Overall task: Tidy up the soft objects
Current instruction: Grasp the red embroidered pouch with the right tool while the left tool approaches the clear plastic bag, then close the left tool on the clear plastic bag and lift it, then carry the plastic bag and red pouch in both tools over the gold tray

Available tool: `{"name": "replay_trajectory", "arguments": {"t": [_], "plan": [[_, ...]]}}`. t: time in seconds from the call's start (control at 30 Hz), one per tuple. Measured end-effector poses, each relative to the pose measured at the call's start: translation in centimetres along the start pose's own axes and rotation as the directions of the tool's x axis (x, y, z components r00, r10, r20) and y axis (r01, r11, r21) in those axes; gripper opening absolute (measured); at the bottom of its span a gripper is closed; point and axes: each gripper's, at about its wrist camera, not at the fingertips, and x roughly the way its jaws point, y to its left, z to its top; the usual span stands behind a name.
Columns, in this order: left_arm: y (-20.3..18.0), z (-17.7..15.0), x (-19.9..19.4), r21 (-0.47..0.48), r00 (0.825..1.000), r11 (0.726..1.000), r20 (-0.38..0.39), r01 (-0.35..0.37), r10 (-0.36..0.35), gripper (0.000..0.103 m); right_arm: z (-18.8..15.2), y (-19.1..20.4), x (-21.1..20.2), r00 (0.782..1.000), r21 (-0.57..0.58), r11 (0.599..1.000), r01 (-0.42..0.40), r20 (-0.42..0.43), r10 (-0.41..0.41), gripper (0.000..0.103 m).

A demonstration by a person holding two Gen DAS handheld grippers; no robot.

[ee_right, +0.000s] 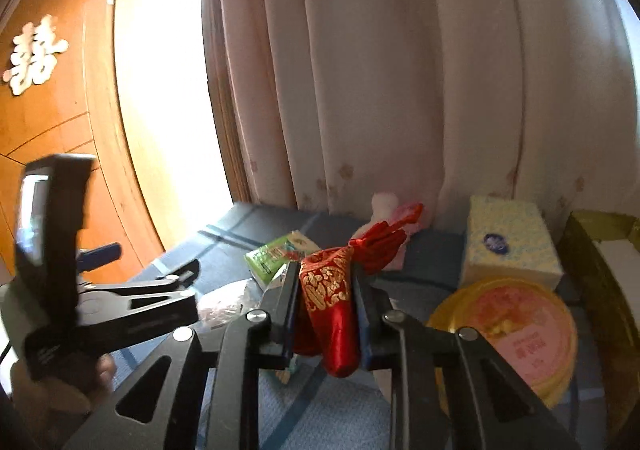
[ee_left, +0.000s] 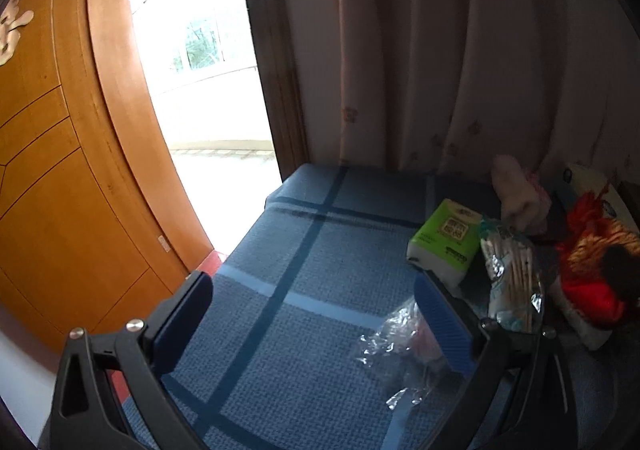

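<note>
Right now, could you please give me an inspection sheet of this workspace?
Surface: blue plaid cloth, mostly bare on the left.
Job's things: red embroidered pouch; green tissue pack; pale plush toy; blue tissue box.
Clutter: cotton swab bag; clear plastic wrapper; round yellow tin.
Grippers: left gripper open, empty; right gripper shut on the pouch.
Cables: nothing seen.
Surroundings: pink curtain, wooden door.

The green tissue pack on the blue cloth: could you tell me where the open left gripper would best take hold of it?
Probably across the two long sides of the green tissue pack, coming down from above. It lies flat on the blue cloth, its left side clear, but the cotton swab bag crowds its right edge, so the left gripper should slip one finger between them.
</note>
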Motion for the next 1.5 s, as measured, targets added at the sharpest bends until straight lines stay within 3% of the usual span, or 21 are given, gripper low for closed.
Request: {"name": "replay_trajectory", "arguments": {"t": [0.17,0.33,0.5,0.57,0.67,0.73,0.8,0.9,1.03,1.13,1.27,1.4,1.5], "plan": [[-1.2,-0.1,0.4,0.060,0.999,0.998,-0.042,0.012,-0.009,0.102,0.1,-1.3,0.2,0.999,0.063,0.998,-0.024,-0.029,0.026,0.026],[-2.8,-0.5,1.5,0.152,0.989,0.984,-0.126,0.092,-0.073,0.102,-0.2,-2.5,-0.4,0.997,0.130,0.989,-0.072,-0.018,0.075,0.025],[-3.6,-0.6,1.6,0.187,0.978,0.970,-0.170,0.155,-0.124,0.089,-0.4,-3.0,-1.3,0.997,0.150,0.985,-0.081,0.021,0.079,0.026],[-3.7,-0.7,1.3,0.182,0.974,0.967,-0.172,0.179,-0.148,0.075,-0.3,-3.0,-1.2,0.997,0.151,0.985,-0.077,0.015,0.076,0.026],[-3.3,-1.0,0.9,0.112,0.938,0.946,-0.209,0.305,-0.278,0.049,-0.3,-2.9,-1.5,0.997,0.150,0.986,-0.078,0.026,0.075,0.026],[-3.0,-1.0,0.9,0.080,0.919,0.933,-0.217,0.352,-0.328,0.036,-0.4,-2.8,-1.6,0.997,0.145,0.986,-0.076,0.030,0.073,0.026],[-3.7,-1.1,0.5,0.091,0.927,0.937,-0.209,0.337,-0.313,0.029,-0.3,-2.7,-1.6,0.997,0.137,0.988,-0.076,0.027,0.073,0.026],[-4.1,-1.3,-0.6,0.098,0.940,0.944,-0.174,0.314,-0.295,0.021,-0.4,-2.8,-1.6,0.997,0.138,0.987,-0.076,0.030,0.073,0.026],[-2.1,-1.1,-1.4,0.011,0.954,0.959,-0.103,0.283,-0.281,0.018,-0.4,-2.8,-2.2,0.996,0.137,0.987,-0.080,0.060,0.072,0.026],[-0.2,-1.3,-3.0,-0.082,0.959,0.956,-0.003,0.282,-0.283,0.018,-0.4,-2.5,-2.6,0.995,0.115,0.991,-0.074,0.076,0.066,0.026],[1.2,-1.9,-6.0,-0.161,0.968,0.963,0.164,0.218,-0.191,0.018,-0.4,-1.1,-4.0,0.990,0.023,1.000,-0.002,0.144,-0.002,0.026],[-0.1,-2.1,-8.2,-0.104,0.961,0.985,0.254,0.136,-0.106,0.018,-0.6,-0.2,-4.8,0.986,-0.048,0.999,0.023,0.168,-0.014,0.026],[-1.8,-2.0,-8.6,-0.053,0.950,0.990,0.295,0.128,-0.107,0.018,-0.6,-0.2,-5.4,0.982,-0.069,0.997,0.039,0.186,-0.026,0.026]]}}
